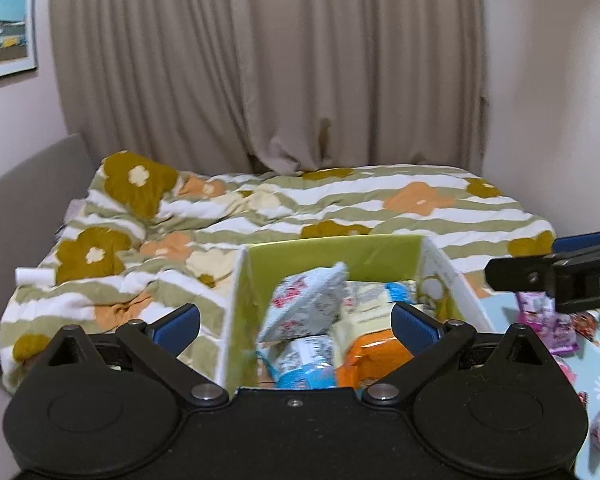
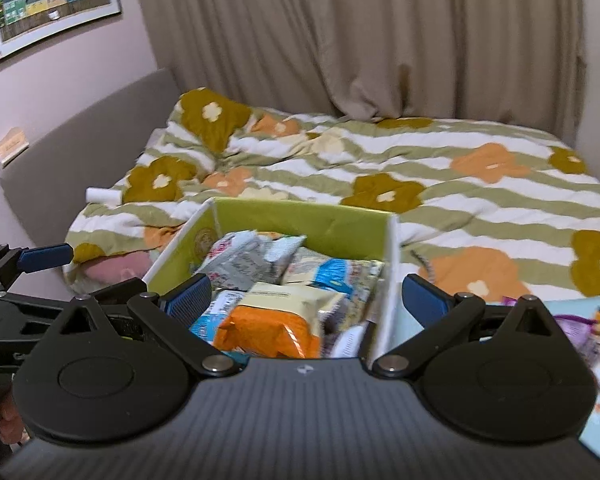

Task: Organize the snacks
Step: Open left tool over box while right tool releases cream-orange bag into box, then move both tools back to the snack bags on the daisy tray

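A green-lined box (image 1: 332,252) (image 2: 340,224) stands on the bed, filled with snack packets. A pale blue and pink packet (image 1: 306,304) lies tilted on top, blurred; it shows in the right wrist view (image 2: 240,258). An orange packet (image 1: 370,356) (image 2: 268,332) lies at the near side. My left gripper (image 1: 296,324) is open and empty above the box's near edge. My right gripper (image 2: 306,298) is open and empty over the box's near right corner; it shows in the left wrist view (image 1: 548,264). Loose purple and pink packets (image 1: 540,320) (image 2: 592,332) lie right of the box.
The box sits on a floral striped duvet (image 1: 300,204) (image 2: 460,184). A light blue cloth (image 1: 596,364) lies under the loose packets. A grey headboard (image 2: 100,120) is at the left, curtains (image 1: 268,64) behind, a framed picture (image 2: 48,4) on the wall.
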`<state>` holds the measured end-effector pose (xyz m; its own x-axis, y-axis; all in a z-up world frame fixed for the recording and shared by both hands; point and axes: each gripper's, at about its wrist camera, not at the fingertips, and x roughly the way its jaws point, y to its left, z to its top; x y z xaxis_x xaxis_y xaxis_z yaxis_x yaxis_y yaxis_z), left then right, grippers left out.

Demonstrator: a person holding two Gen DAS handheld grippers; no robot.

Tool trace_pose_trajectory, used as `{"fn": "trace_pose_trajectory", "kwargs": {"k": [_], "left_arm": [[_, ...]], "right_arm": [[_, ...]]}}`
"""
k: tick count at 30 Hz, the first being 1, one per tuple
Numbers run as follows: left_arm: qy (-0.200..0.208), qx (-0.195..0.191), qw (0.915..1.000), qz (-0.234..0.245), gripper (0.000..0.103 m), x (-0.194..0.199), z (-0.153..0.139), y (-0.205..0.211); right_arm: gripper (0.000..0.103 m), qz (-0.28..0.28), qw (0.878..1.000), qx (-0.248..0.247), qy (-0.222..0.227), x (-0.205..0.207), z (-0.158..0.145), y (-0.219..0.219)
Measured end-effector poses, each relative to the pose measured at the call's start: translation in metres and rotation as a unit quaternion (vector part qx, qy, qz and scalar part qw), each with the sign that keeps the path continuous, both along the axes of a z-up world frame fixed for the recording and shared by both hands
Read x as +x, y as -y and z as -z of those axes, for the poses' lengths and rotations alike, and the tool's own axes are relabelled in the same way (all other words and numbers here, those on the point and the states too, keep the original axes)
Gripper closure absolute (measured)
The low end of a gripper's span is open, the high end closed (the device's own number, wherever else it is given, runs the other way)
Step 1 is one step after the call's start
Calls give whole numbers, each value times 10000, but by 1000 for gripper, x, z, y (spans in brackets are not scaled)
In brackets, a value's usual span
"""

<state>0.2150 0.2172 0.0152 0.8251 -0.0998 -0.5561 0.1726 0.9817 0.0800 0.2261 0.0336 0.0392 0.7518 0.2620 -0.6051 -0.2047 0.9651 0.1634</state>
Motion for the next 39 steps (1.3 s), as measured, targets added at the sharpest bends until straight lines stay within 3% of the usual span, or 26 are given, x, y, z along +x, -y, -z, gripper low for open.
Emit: {"fn": "trace_pose_trajectory", "kwargs": {"k": [6, 11, 17, 23, 29, 39], "left_arm": [[20, 99, 9991, 413, 0, -20, -1, 28], [12, -58, 9968, 799, 0, -46, -3, 57], [-24, -60, 9958, 914, 0, -80, 1, 101], [-252, 26, 9961, 841, 0, -112, 20, 154], [-378, 204, 9959, 790, 0, -132, 58, 197], [-525, 836, 9916, 834, 2, -127, 121, 240]], "right_arm": [[0, 593, 9982, 86, -21, -34, -11, 34], [0, 984, 9951, 104, -39, -63, -18, 74], [0, 1158, 9933, 13, -18, -94, -14, 124], [0, 920, 9954, -21, -252, -119, 5, 171], [0, 593, 9965, -41, -590, -138, 39, 210], [0, -134, 9953, -182, -936, -156, 108, 239]]}}
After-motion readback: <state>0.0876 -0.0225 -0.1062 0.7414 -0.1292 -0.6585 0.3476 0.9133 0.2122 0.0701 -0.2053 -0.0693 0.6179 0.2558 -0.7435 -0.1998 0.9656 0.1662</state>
